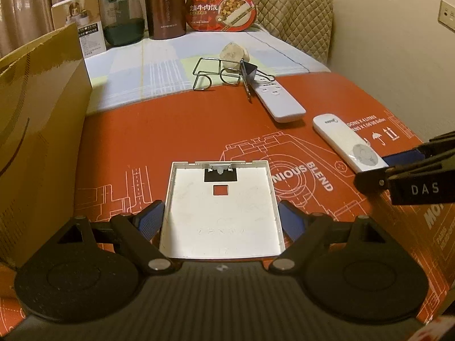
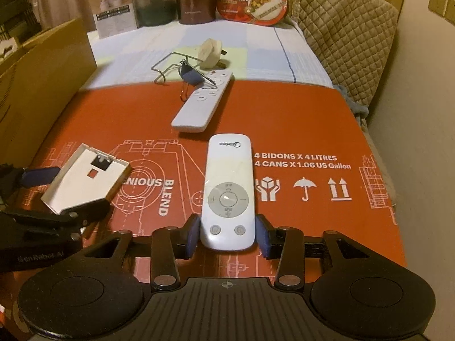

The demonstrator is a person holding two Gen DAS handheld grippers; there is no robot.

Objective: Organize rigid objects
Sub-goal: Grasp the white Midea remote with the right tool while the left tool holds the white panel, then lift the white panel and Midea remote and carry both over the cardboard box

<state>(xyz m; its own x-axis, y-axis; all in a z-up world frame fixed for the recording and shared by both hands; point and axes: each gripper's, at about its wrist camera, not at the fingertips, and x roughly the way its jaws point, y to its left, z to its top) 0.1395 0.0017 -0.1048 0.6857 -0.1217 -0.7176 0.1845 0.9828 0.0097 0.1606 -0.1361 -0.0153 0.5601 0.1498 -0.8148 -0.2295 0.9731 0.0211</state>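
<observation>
White tray [image 1: 220,213] clamped by left gripper [image 1: 221,221]; right gripper [image 2: 227,236] spread around Midea remote [image 2: 227,190]; second remote [image 2: 202,102] beyond.

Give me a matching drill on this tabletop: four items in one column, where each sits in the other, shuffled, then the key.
Items:
1. Midea remote
2. white tray
3. binder clip
4. thermos

Places:
A. at the far end, beside the red food box
B. between the left gripper's jaws
C. on the top end of the slim remote
D. between the right gripper's jaws

Pairs: 1-D, 2-B, 3-C, 4-A
</observation>
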